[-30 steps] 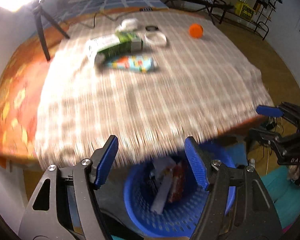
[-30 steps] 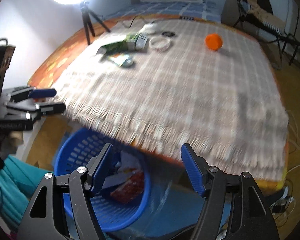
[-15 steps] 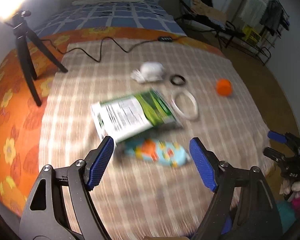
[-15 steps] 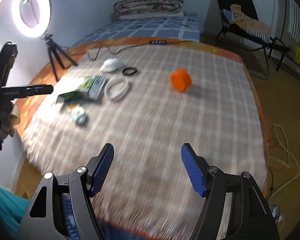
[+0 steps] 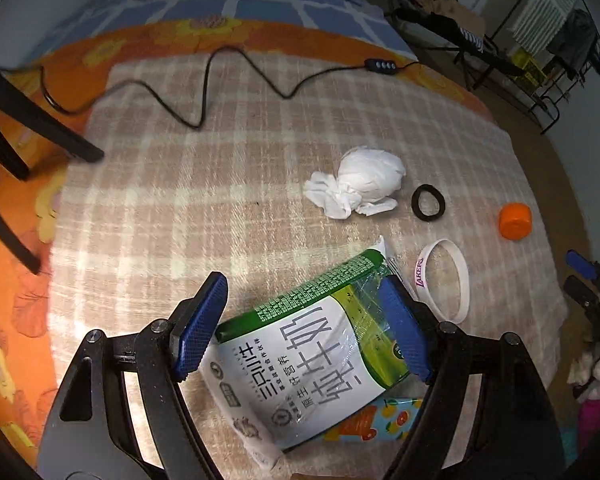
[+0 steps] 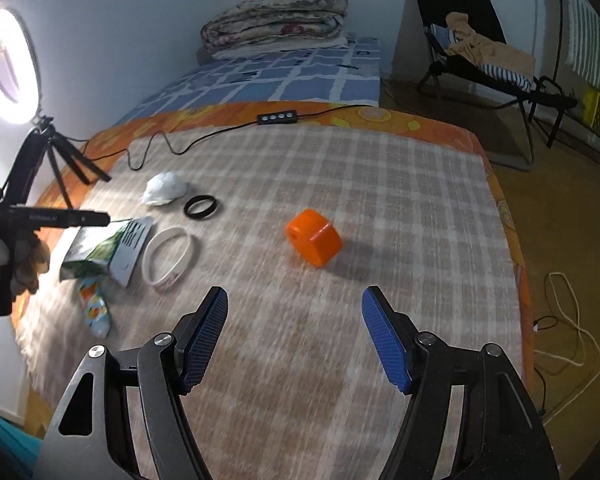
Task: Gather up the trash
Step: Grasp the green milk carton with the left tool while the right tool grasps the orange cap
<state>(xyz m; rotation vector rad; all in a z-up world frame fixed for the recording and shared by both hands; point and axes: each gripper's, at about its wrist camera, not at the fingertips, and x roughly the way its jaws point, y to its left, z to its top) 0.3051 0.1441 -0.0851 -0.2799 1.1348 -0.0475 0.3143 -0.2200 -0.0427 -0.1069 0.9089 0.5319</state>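
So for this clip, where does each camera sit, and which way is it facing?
Left wrist: on the left gripper, angled steeply down at the green-and-white bag between its open fingers; the right gripper shows at the right edge.
Right wrist: on the right gripper, facing across the bed toward the orange cap; the left gripper and gloved hand show at left.
Shared: bag, white wristband, tissue wad, black ring, cap.

So on the bed (image 6: 400, 184): the pouch (image 5: 300, 356) lies on top of a wrapper (image 5: 380, 420). Wristband (image 5: 444, 280) is just right of it, hair tie (image 5: 428, 203) and tissue wad (image 5: 360, 184) sit behind, cap (image 6: 314, 237) off right, cable (image 5: 204, 80) along the back.
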